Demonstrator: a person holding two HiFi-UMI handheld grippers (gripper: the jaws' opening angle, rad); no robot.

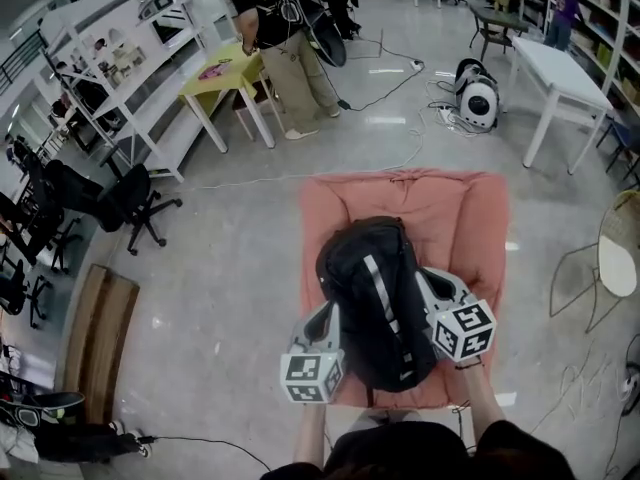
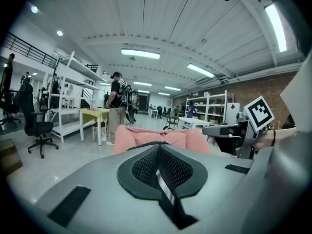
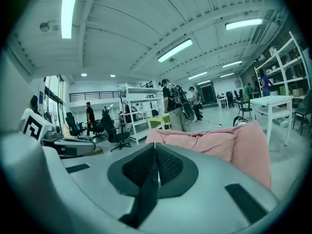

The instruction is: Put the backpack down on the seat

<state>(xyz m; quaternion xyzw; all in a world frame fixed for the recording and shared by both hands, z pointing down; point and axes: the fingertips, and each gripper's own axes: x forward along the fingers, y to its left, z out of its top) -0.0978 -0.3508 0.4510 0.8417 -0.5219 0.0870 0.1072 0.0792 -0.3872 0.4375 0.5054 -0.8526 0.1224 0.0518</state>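
Note:
A black backpack (image 1: 375,303) with a grey stripe lies on the pink cushioned seat (image 1: 470,208), which is also visible as the seat (image 2: 146,136) and the seat (image 3: 219,145). My left gripper (image 1: 325,326) is at the pack's left side and my right gripper (image 1: 435,290) at its right side. In the left gripper view, the left gripper (image 2: 158,155) is shut on a black strap with a pale stripe (image 2: 168,194). In the right gripper view, the right gripper (image 3: 155,152) is shut on a black strap (image 3: 144,194). Where the straps join the pack is hidden.
A person (image 1: 285,38) stands by a yellow table (image 1: 225,83) beyond the seat. A white table (image 1: 565,68) and a round white machine (image 1: 478,98) are at the far right. Office chairs (image 1: 125,203) and a wooden bench (image 1: 100,328) are at the left, a wire chair (image 1: 610,258) at the right.

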